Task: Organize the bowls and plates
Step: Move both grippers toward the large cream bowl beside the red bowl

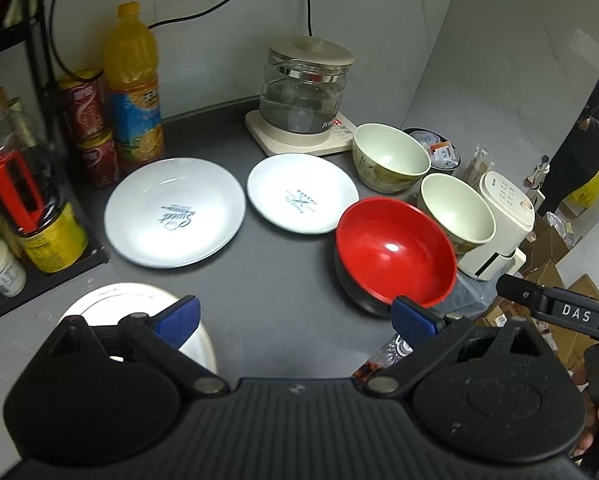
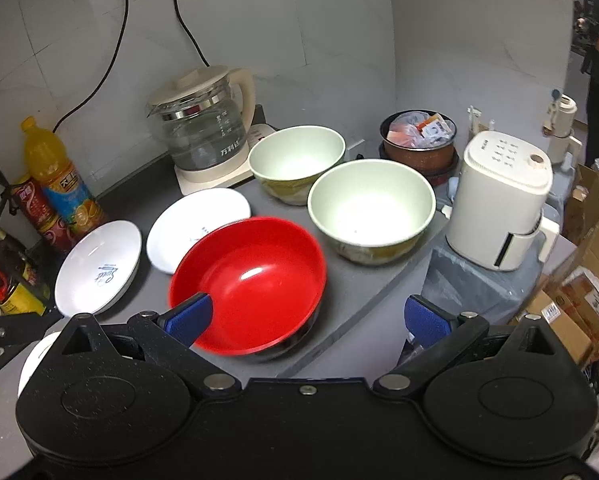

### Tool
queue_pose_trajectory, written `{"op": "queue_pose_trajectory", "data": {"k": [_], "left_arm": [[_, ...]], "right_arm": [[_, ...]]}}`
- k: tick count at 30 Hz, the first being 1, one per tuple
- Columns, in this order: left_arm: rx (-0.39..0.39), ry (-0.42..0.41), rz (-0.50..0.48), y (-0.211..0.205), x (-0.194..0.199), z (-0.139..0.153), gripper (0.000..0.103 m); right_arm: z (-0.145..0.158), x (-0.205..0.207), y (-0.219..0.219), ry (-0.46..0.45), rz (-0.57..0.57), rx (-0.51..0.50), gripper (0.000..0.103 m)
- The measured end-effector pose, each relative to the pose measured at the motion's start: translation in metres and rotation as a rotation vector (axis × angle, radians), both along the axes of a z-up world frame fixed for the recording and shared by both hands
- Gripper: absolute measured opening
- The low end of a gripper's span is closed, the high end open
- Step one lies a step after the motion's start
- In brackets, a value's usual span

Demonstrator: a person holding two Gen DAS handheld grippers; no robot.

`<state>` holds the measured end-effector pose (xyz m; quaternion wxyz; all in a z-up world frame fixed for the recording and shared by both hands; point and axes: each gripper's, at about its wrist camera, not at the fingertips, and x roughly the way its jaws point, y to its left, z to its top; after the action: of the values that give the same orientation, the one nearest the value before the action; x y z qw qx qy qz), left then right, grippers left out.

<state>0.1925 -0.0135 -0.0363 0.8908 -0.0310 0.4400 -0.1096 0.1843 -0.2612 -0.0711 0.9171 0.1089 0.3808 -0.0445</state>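
Observation:
A red bowl [image 1: 395, 258] [image 2: 251, 280] with a black outside sits near the front right of the grey counter [image 1: 283, 280]. Behind it stand two cream bowls [image 2: 297, 160] [image 2: 371, 208]. Two white printed plates [image 1: 175, 212] [image 1: 302, 192] lie to its left. A third white plate [image 1: 111, 300] lies under my left gripper's left finger. My left gripper [image 1: 295, 318] is open above bare counter. My right gripper [image 2: 309, 318] is open, its left finger [image 2: 191, 316] in front of the red bowl's near rim; contact is unclear.
A glass kettle [image 1: 303, 92] on a cream base stands at the back. An orange juice bottle [image 1: 133, 80], red cans and jars line the left side. A cream appliance [image 2: 503, 200] and a filled pot [image 2: 419, 136] sit to the right. Cardboard boxes lie beyond the counter edge. A person stands far right.

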Motion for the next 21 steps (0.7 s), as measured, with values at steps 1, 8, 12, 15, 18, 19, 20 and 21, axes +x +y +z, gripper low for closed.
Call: {"op": "queue_pose_trajectory", "data": {"k": [1, 8, 12, 15, 18, 19, 20, 21], "left_arm": [[0.004, 0.004, 0.009, -0.006, 0.005, -0.001, 0.102], [0.017, 0.007, 0.055, -0.050, 0.042, 0.000, 0.102], [0.019, 0.014, 0.084, -0.078, 0.066, -0.002, 0.100], [0.018, 0.028, 0.110, -0.096, 0.082, -0.007, 0.099], [0.024, 0.037, 0.132, -0.114, 0.095, -0.010, 0.099], [0.023, 0.038, 0.143, -0.120, 0.099, -0.012, 0.097], [0.022, 0.041, 0.150, -0.125, 0.103, -0.013, 0.095], [0.019, 0.045, 0.156, -0.130, 0.107, -0.015, 0.093]], "right_arm": [[0.000, 0.006, -0.005, 0.005, 0.008, -0.002, 0.103], [-0.010, 0.050, -0.045, 0.041, 0.093, 0.005, 0.103], [-0.015, 0.072, -0.070, 0.043, 0.127, 0.031, 0.103], [-0.019, 0.090, -0.087, 0.055, 0.149, 0.029, 0.103], [-0.024, 0.105, -0.104, 0.067, 0.172, 0.038, 0.100], [-0.026, 0.111, -0.109, 0.072, 0.177, 0.038, 0.099], [-0.028, 0.115, -0.114, 0.077, 0.181, 0.041, 0.098], [-0.030, 0.120, -0.119, 0.081, 0.184, 0.044, 0.095]]}}
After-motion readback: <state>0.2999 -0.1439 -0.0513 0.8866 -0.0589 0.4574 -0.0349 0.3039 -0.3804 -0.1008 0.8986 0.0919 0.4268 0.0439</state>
